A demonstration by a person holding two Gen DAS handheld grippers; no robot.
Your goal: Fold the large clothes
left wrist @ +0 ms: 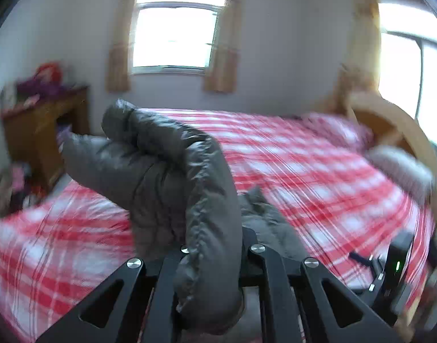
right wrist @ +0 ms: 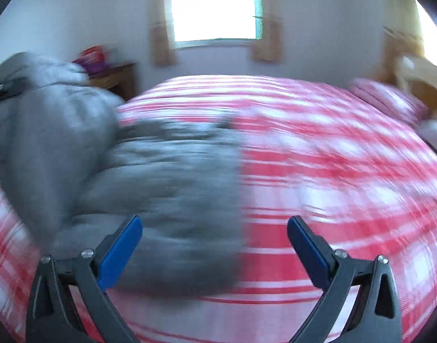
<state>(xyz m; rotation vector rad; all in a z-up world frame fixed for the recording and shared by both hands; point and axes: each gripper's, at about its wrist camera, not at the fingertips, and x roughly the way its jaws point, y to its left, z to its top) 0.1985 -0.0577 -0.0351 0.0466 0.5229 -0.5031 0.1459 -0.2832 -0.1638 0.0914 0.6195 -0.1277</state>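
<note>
Grey padded jacket [left wrist: 172,171], lying partly on the bed [left wrist: 318,171] and partly hanging in the air, one thick quilted edge being lifted off the red-and-white checked cover. Looking puffy and soft, probably light for its bulk, with a shiny shell likely slipping against itself and against smooth pads. Bending in fat rolls rather than sharp creases, so probably springing back unless pressed flat. Best taken at a seam, hem or cuff, where the padding is thinner and a pinch is biting through to firm cloth; a grab in the middle of a quilted panel probably only squeezing air.

Left gripper [left wrist: 212,260] holding the raised edge, jaws drawn nearly together and clamped on a fold of the jacket running up between them.

Right gripper [right wrist: 214,243] hanging over the bed beside the jacket's near edge, jaws standing wide apart with blue pads [right wrist: 121,253] showing and nothing between them but the cloth lying below, untouched.

Further out, blurred: a wooden cabinet [left wrist: 44,131] at the left of the bed, a curtained window [left wrist: 172,25] in the far wall, a curved wooden headboard [left wrist: 395,125] at the right.
</note>
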